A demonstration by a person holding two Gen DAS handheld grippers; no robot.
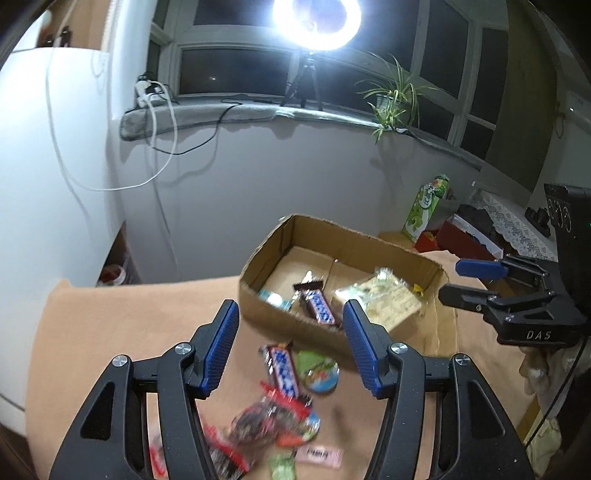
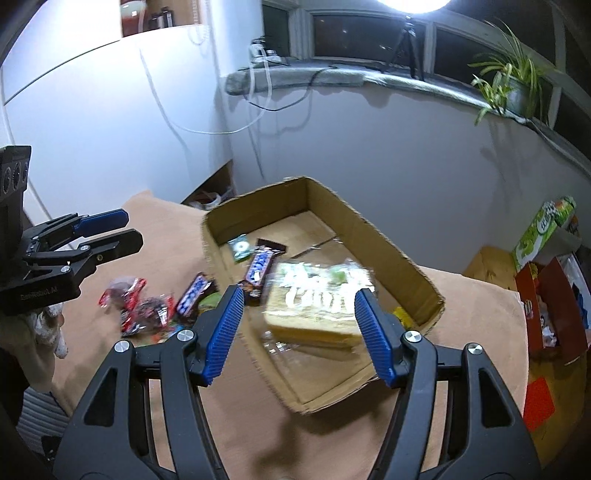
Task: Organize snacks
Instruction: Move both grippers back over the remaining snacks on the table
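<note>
An open cardboard box (image 1: pixel 373 245) (image 2: pixel 388 240) stands on the tan table. Inside lie a Snickers bar (image 1: pixel 319 308) (image 2: pixel 260 267), a clear-wrapped cake slab (image 1: pixel 391 302) (image 2: pixel 321 306) and a small teal packet (image 1: pixel 273 298) (image 2: pixel 241 248). Outside the box lie another Snickers bar (image 1: pixel 283 371) (image 2: pixel 195 293), a round green packet (image 1: pixel 317 371) and red-wrapped snacks (image 1: pixel 258 424) (image 2: pixel 142 306). My left gripper (image 1: pixel 291 347) (image 2: pixel 110 232) is open and empty above the loose snacks. My right gripper (image 2: pixel 299 328) (image 1: pixel 452 280) is open and empty above the box's near end.
A green carton (image 1: pixel 424 206) (image 2: pixel 543 229) and a red box (image 2: pixel 546 310) stand to the right of the table. A white wall, a windowsill with a plant (image 1: pixel 395 99) and a ring light (image 1: pixel 316 22) lie behind. The table edge (image 1: pixel 59 295) runs at left.
</note>
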